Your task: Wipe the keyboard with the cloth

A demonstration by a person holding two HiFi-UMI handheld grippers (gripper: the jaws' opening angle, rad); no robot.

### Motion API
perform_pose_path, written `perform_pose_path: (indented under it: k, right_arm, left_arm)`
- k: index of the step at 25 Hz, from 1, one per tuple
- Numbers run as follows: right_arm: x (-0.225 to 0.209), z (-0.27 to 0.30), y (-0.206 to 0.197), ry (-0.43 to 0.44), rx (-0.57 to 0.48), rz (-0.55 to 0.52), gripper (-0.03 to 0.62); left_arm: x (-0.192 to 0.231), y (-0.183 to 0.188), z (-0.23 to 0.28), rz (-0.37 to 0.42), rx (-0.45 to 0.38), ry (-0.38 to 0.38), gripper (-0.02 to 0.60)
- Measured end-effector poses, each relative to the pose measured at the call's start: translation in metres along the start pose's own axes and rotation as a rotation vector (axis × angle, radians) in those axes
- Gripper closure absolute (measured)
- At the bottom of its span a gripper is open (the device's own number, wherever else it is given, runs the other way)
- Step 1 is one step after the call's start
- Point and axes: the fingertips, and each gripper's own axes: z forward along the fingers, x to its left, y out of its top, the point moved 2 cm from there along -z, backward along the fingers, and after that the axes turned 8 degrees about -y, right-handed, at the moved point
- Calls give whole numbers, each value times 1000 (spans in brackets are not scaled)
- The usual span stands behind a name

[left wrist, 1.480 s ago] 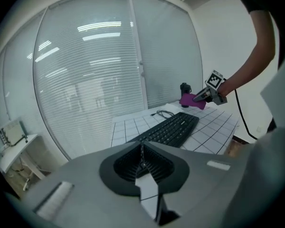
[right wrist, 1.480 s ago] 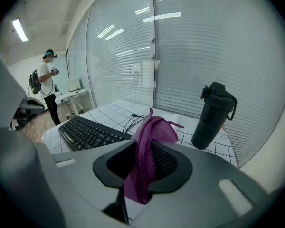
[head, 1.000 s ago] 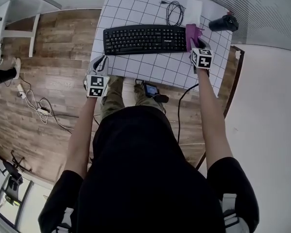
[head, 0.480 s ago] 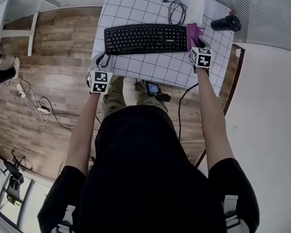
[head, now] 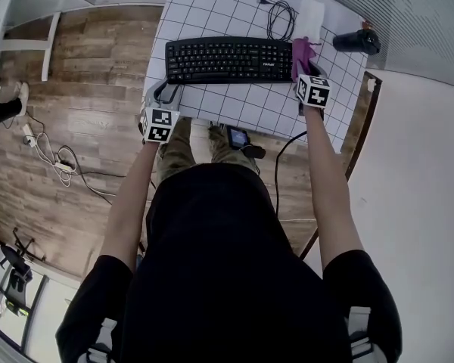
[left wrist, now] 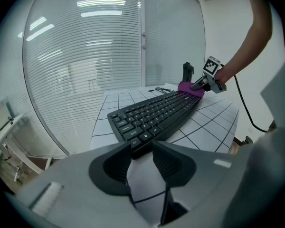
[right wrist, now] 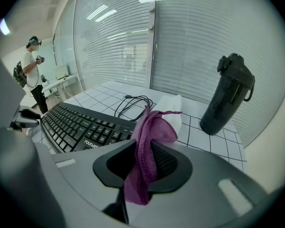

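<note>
The black keyboard (head: 227, 59) lies across the white gridded table (head: 234, 104). My right gripper (head: 303, 66) is at the keyboard's right end, shut on a purple cloth (head: 300, 51). In the right gripper view the cloth (right wrist: 149, 127) hangs pinched between the jaws of that gripper (right wrist: 145, 152), with the keyboard (right wrist: 80, 125) to their left. My left gripper (head: 166, 94) is at the keyboard's near left corner. Its jaws have just been opening. In the left gripper view this gripper (left wrist: 142, 148) is open, with the keyboard's corner (left wrist: 156, 115) just beyond the tips and no pad pressing on it.
A black bottle (head: 354, 41) stands at the table's far right, tall in the right gripper view (right wrist: 228, 96). A coiled black cable (head: 276, 17) and a white folded cloth (head: 307, 10) lie behind the keyboard. A small device (head: 237, 138) hangs at the table's near edge. A person (right wrist: 31, 65) stands far off.
My left gripper has come in closer to the keyboard's near left corner. The right gripper has stayed at the right end with the cloth.
</note>
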Motion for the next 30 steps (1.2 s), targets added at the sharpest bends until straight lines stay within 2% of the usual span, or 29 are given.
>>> perform_pose_path:
  k: [4,12,30]
  right_arm:
    - [5,0,1,16,2,37,491]
    - [25,1,5,52,-13,38,491]
    - [70,-1,15,129,-32,-13,491]
  left_arm:
    - [1,0,0,5,2,0,449]
    - [0,0,2,0,-13,-9,436]
    - [0,-2,0,-14,-26,-11,434]
